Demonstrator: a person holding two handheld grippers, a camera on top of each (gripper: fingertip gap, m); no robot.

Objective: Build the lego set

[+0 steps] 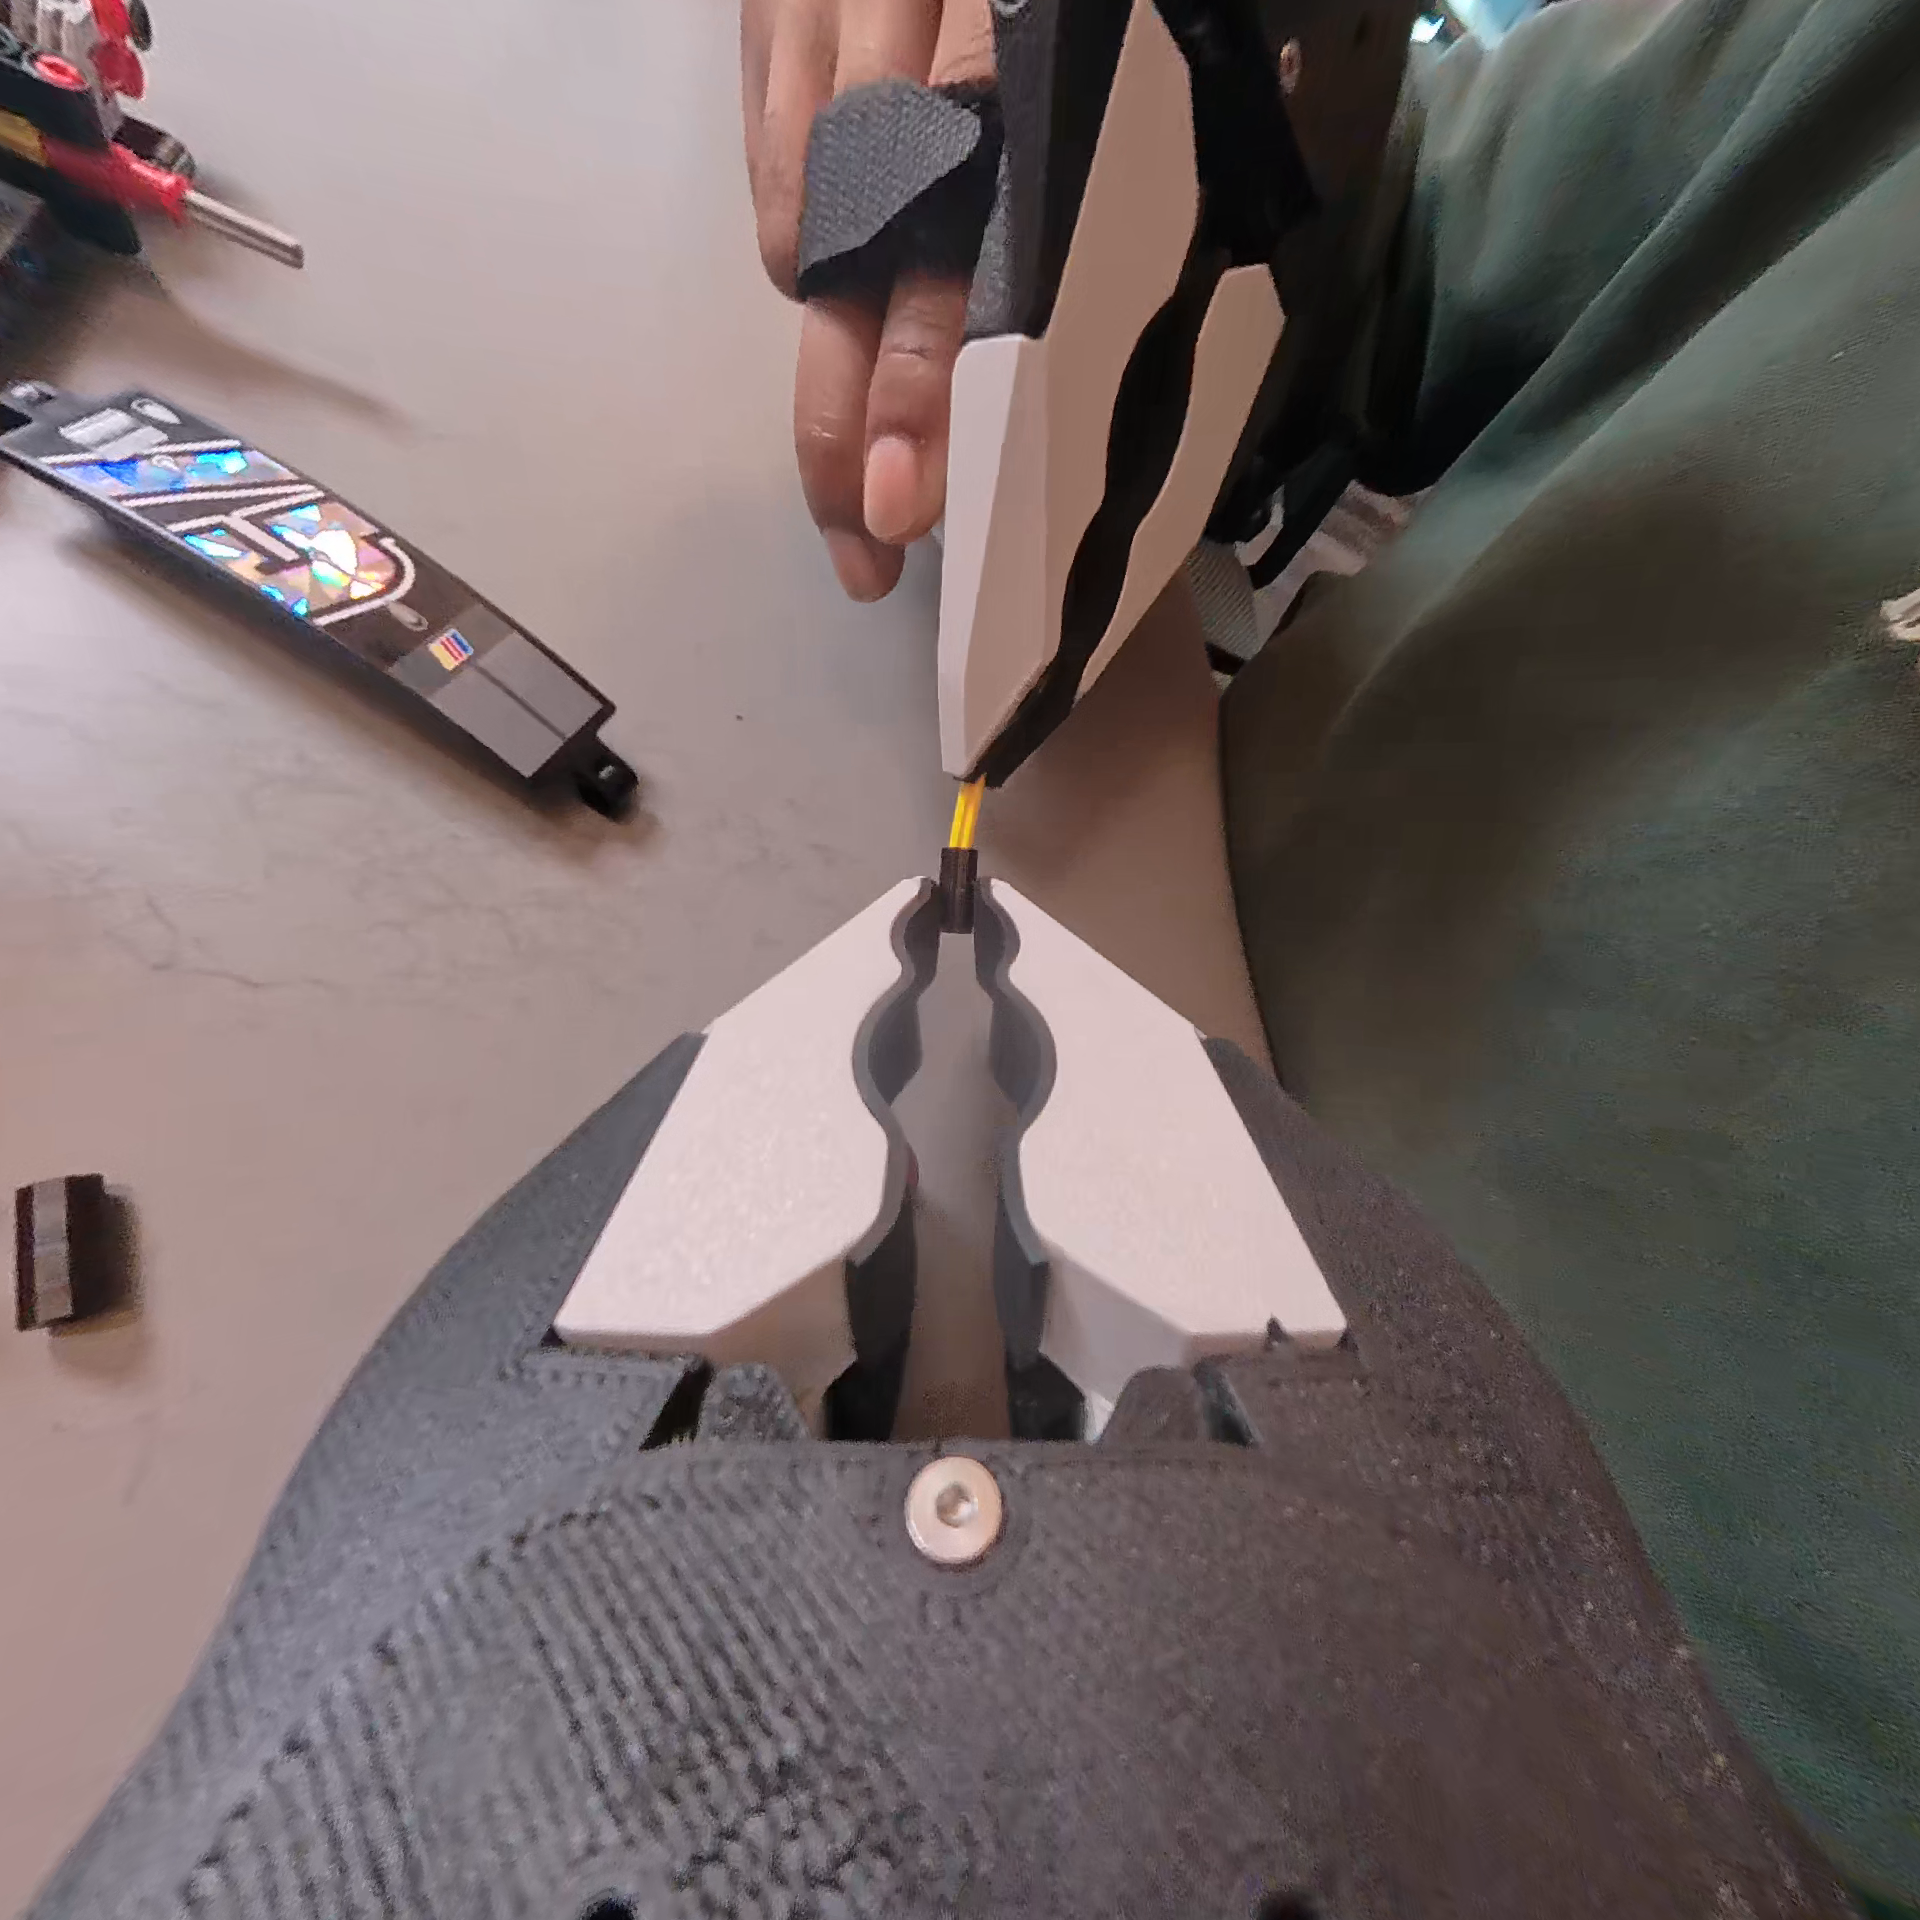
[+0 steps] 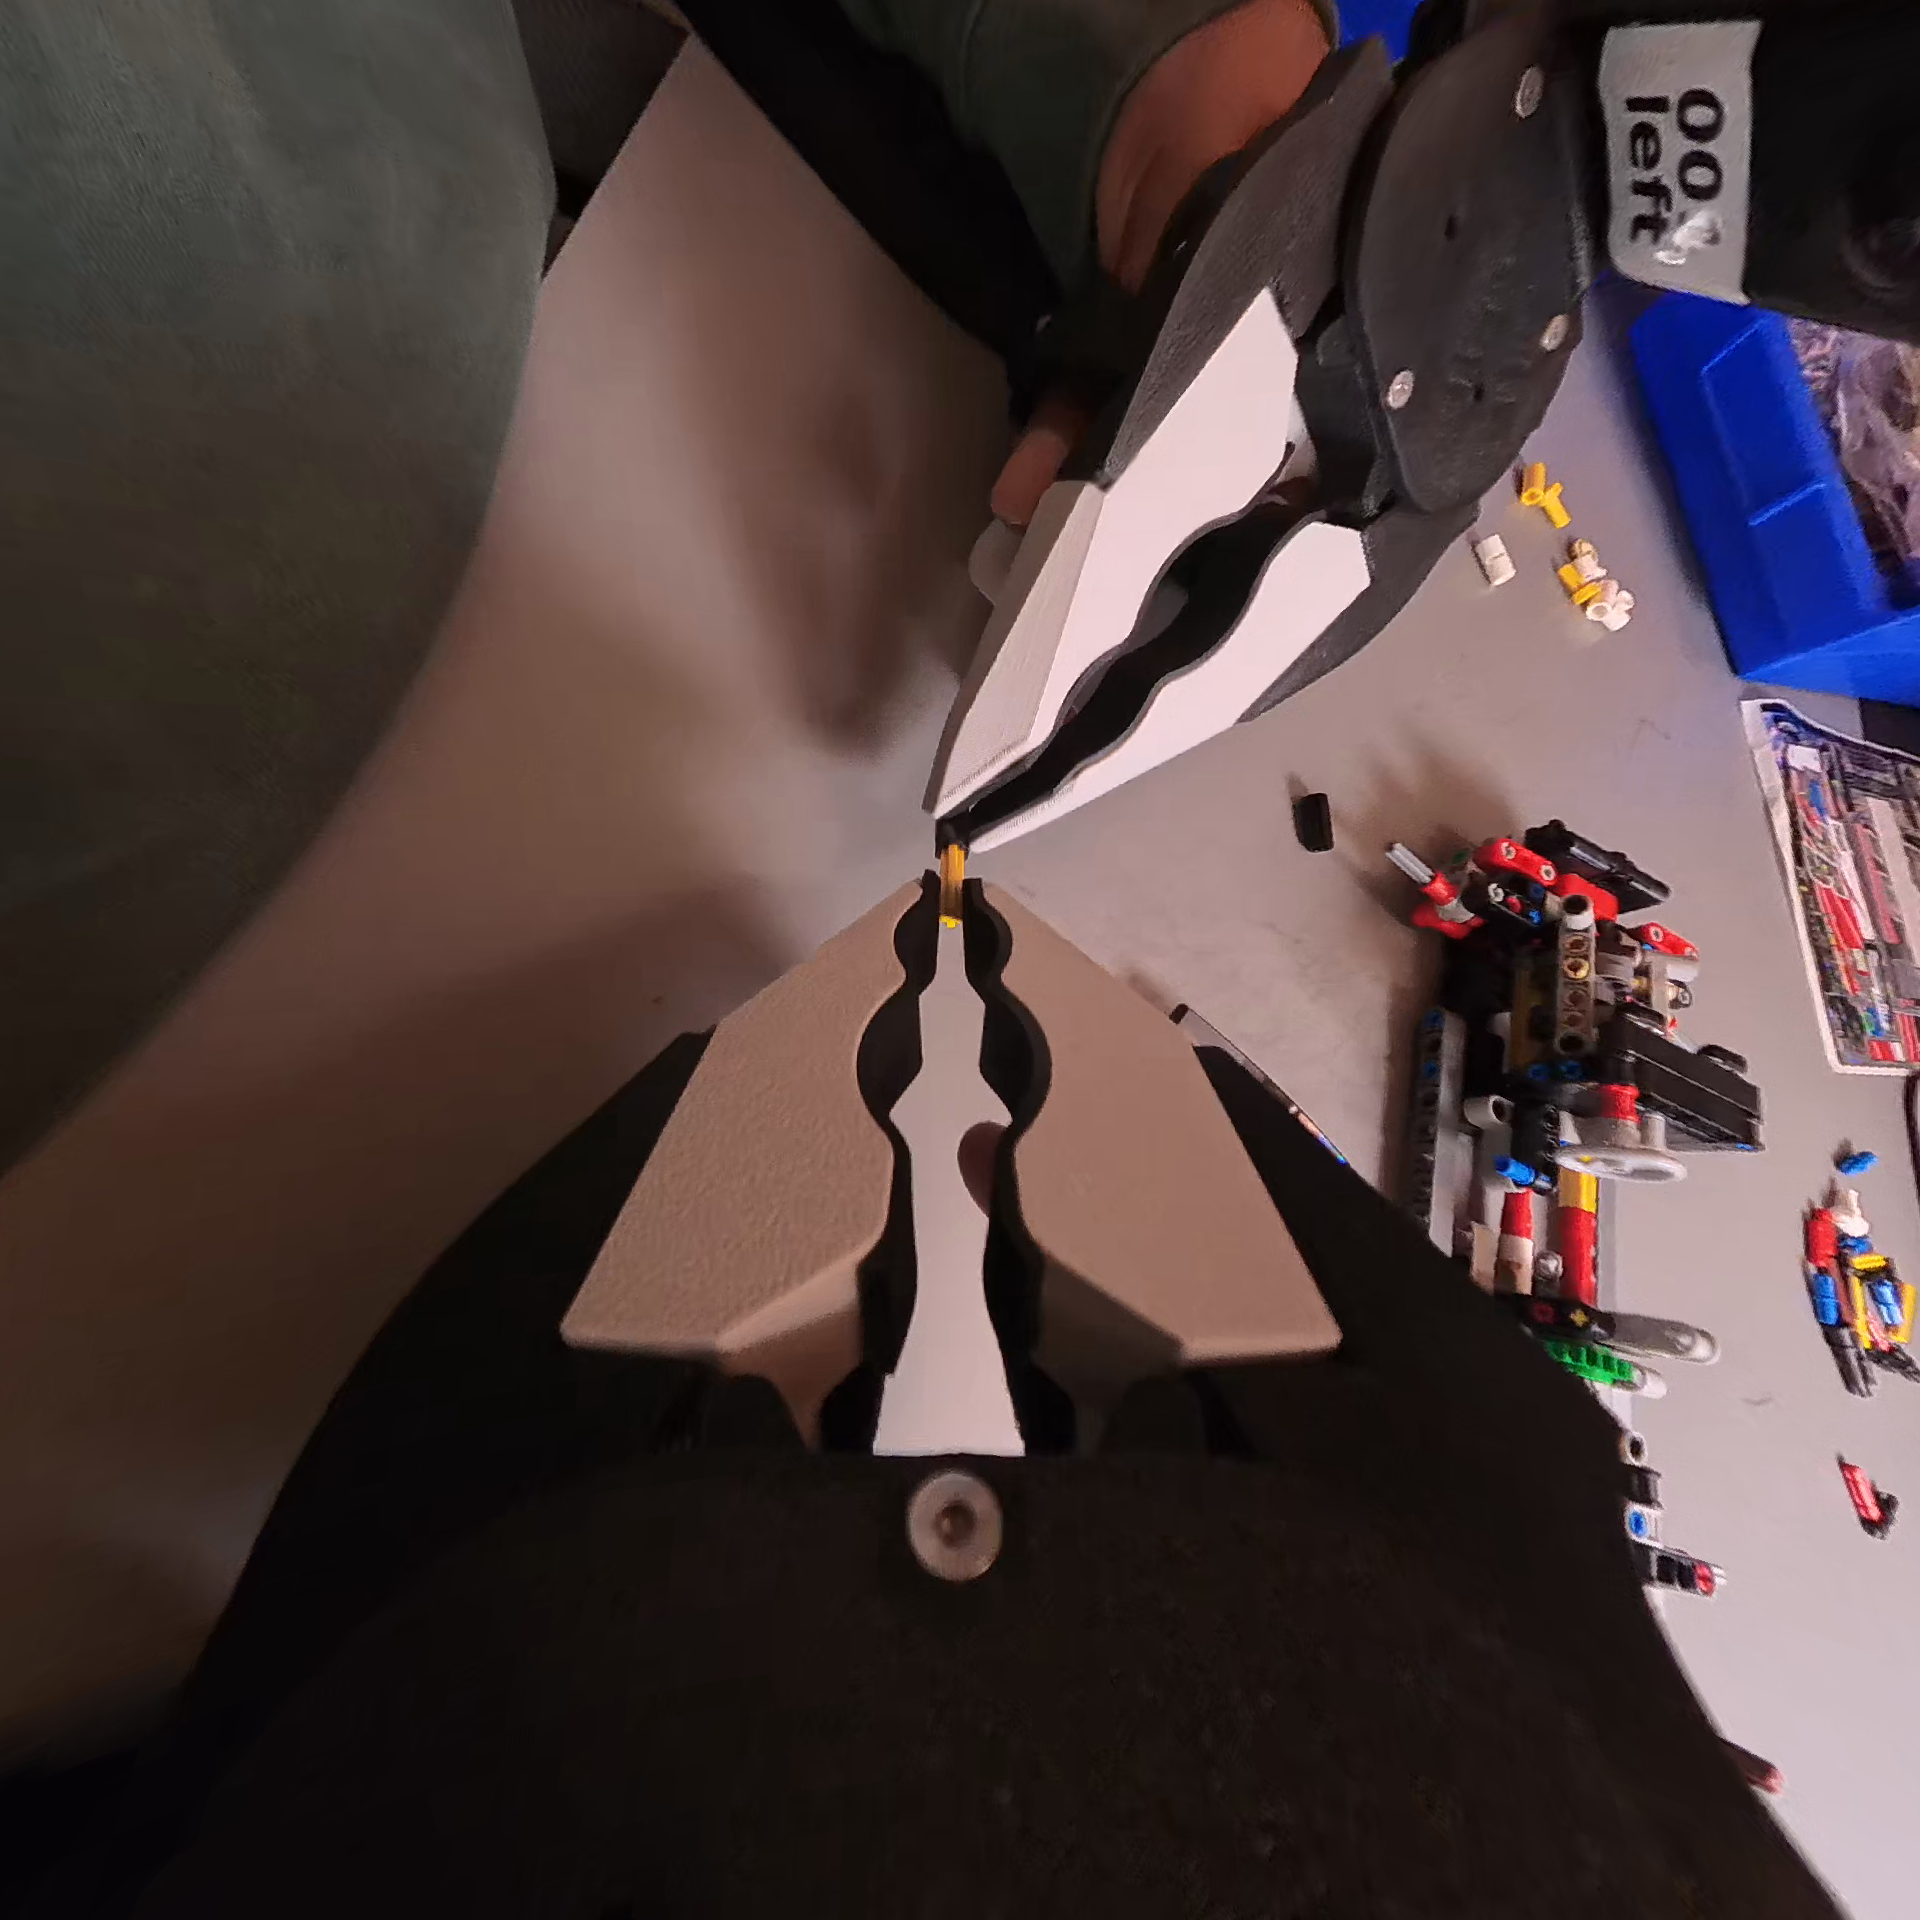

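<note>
In the left wrist view my left gripper [image 1: 956,902] is shut on a small black connector [image 1: 956,896] at its tips. My right gripper [image 1: 979,774] comes down from above, shut on a thin yellow axle [image 1: 966,818] whose end meets the black connector. In the right wrist view my right gripper [image 2: 948,900] pinches the yellow axle [image 2: 948,896], and the left gripper [image 2: 951,831] reaches in from the upper right with the black connector [image 2: 947,834] at its tip. Both are held above the table, tip to tip.
A partly built red, black and grey vehicle [image 2: 1558,1039] lies to the right, with loose yellow and white pieces [image 2: 1558,551], a blue bin [image 2: 1787,488] and a booklet [image 2: 1849,894]. A black curved panel [image 1: 312,582] and a small black brick [image 1: 73,1252] lie to the left. Left and right tips are no more than a few centimetres apart. From either gripper's tips it is about 12 centimetres to the small black brick [image 1: 73,1252]. It turns up in the right wrist view [image 2: 1324,814] as well.
</note>
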